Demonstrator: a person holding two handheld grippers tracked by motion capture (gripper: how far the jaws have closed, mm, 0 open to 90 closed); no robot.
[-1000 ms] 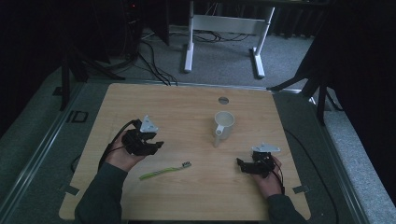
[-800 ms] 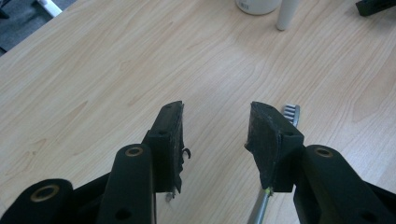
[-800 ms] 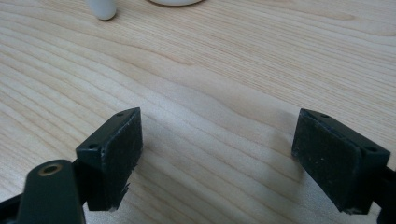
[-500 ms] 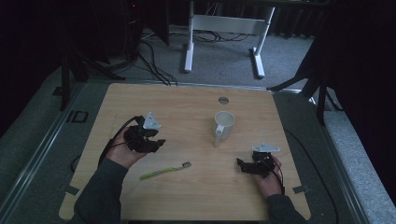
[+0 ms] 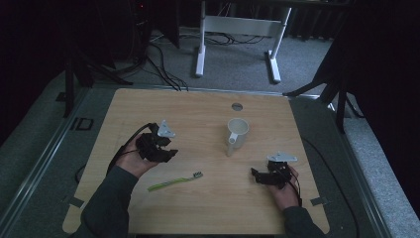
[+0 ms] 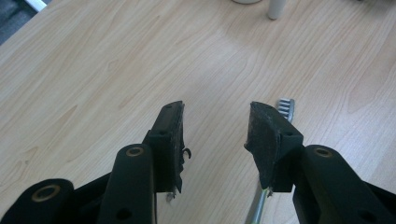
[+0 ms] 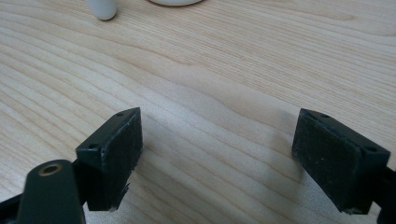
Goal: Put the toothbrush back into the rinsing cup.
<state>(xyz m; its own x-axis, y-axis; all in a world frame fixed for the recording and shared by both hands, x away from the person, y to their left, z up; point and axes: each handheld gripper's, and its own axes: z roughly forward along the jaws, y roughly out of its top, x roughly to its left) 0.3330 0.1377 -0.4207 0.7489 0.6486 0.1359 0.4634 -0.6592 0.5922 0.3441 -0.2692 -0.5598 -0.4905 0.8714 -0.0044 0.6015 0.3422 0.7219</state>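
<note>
Overhead, the toothbrush lies flat on the wooden surface, just below the left claw, likely its target; the mug stands apart, handle toward the person. Looking along the left claw, its jaws stand partly open and empty, bristles peeking past one jaw. Meanwhile the right claw gapes wide over bare wood, seemingly waiting.
</note>
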